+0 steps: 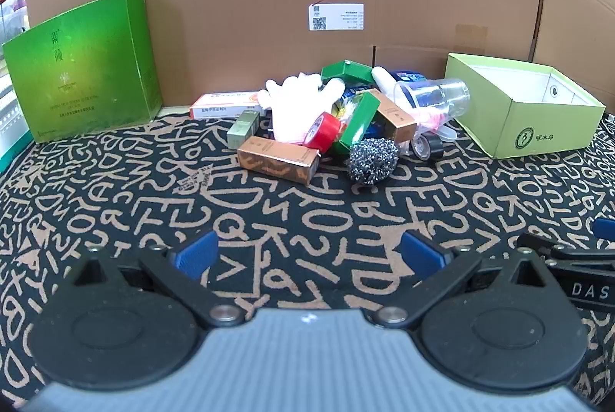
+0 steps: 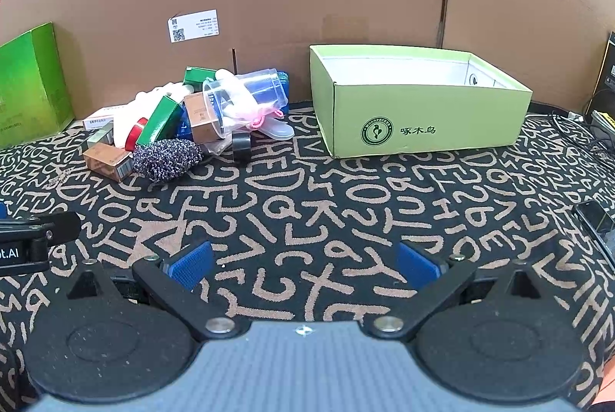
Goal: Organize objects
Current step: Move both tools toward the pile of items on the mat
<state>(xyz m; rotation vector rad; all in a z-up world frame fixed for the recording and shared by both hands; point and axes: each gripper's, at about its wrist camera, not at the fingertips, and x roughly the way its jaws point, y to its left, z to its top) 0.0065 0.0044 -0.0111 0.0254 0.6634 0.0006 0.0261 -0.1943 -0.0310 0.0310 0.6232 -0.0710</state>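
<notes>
Cardboard backdrop behind, letter-patterned black rug (image 1: 269,212) underfoot. Both tools sit well back from the clutter: left gripper (image 1: 307,254) and right gripper (image 2: 303,264) w/ blue pads spread wide, nothing between them.

Task items are one tangled heap against the backdrop; the open light-green cardboard box (image 2: 423,127) sits empty to its right, prob. the drop target.

Risks, as I judge them:
- Clear plastic cup (image 1: 438,96) lies on its side atop the heap; slick, thin-walled, may crush or squirt out if pinched hard.
- Silver steel-wool scrubber (image 1: 372,160) touches the small green carton (image 1: 359,125) leaning above it; pull it and the carton likely topples.
- Black tape roll (image 2: 241,144) stands on edge, could roll off.
- White knit glove (image 1: 296,104) is limp and partly pinned by the red tape roll (image 1: 322,130); may drag neighbours.
</notes>
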